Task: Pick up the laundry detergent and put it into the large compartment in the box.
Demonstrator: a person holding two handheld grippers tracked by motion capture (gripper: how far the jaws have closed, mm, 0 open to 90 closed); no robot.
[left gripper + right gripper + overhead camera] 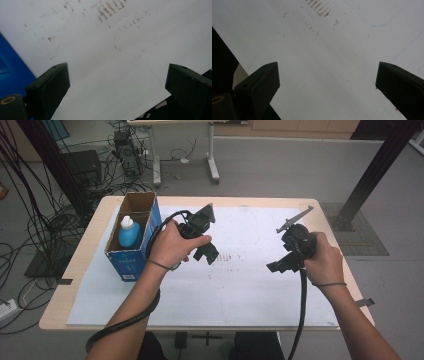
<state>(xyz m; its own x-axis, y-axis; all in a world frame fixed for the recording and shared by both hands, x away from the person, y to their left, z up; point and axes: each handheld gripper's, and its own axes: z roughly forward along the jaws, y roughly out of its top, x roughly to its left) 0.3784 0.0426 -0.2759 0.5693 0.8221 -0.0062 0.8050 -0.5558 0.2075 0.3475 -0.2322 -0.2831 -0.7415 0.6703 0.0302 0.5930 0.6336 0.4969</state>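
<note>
the blue plastic bottle with a white cap (128, 231) stands inside the open blue cardboard box (131, 261). the left gripper (207, 251) and right gripper (276, 266) hang above the white paper sheet (250, 290), jaws wide apart, holding nothing. it looks like the start; next the left gripper likely needs to reach over to the bottle.

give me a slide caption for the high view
Two open grippers hover over white paper beside a blue box holding a bottle.

Even soft light, gripper views perhaps slightly blurred
</note>
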